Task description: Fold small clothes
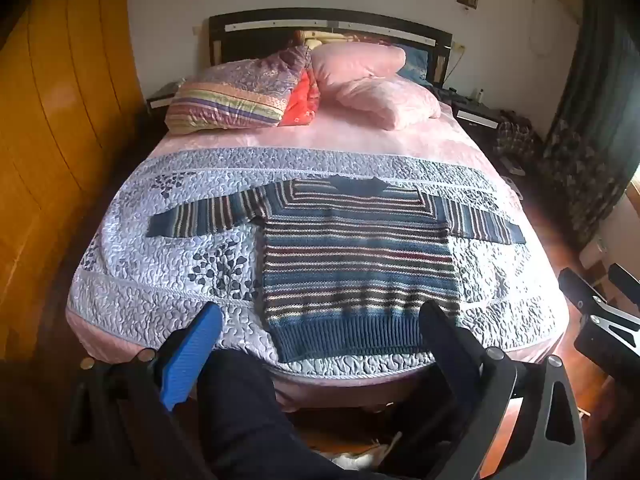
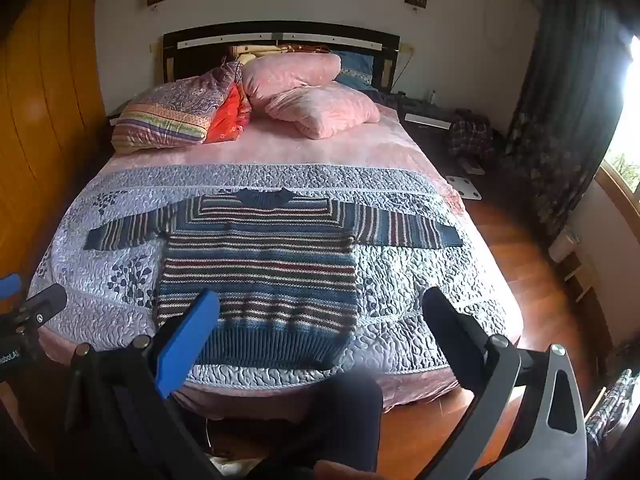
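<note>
Blue, brown and cream striped knit sweater (image 1: 356,256) spread flat, front up, on grey-lilac quilted bedspread (image 1: 160,280) near foot of bed; both sleeves out sideways, dark ribbed hem closest to cams, neck toward headboard. Unfolded.

Left gripper (image 1: 320,320) w/ fingers spread wide, released, nothing between; held above foot edge of bed, well apart from sweater. Blue ribbed pad (image 1: 192,356) on one finger, other finger black.

Right gripper (image 2: 320,316) same: wide apart, empty, held off bed's near edge, not touching fabric. Blue pad (image 2: 186,344) on left finger.

Dark trouser leg (image 1: 236,404) of person below, between fingers in both views.

Beyond: pink sheet (image 2: 272,148), two pink pillows (image 2: 316,108), multicolour striped patterned pillow (image 2: 168,120), dark wooden headboard (image 2: 280,36). Wood floor (image 2: 520,264) to right; orange wooden wardrobe (image 1: 48,140) on left.
</note>
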The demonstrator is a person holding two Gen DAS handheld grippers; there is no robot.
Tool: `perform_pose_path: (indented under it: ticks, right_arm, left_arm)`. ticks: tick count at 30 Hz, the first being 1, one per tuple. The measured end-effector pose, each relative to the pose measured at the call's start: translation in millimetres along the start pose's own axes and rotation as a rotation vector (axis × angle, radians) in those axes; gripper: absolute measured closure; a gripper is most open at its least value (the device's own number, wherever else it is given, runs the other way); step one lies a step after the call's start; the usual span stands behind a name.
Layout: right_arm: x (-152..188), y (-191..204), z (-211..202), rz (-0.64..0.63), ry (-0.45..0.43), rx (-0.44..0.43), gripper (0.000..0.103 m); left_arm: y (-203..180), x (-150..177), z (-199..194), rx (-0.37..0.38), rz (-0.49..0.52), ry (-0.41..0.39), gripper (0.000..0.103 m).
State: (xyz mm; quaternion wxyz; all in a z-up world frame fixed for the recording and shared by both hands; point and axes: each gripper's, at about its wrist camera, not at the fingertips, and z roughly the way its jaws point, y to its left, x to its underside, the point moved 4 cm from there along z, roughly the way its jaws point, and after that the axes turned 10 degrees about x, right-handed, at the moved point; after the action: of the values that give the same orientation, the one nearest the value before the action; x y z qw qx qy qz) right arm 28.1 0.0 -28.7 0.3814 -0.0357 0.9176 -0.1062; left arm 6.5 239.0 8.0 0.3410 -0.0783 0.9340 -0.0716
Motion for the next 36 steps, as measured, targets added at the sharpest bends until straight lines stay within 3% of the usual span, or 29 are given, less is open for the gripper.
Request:
perform_pose_path:
  ticks: [36]
  right_arm:
    - [-5.1,-3.6,1.5,-0.002,-0.009,0.006,0.003]
  left_arm:
    - [-5.8,-0.7,2.9,0.008,0.001,-0.006,0.004]
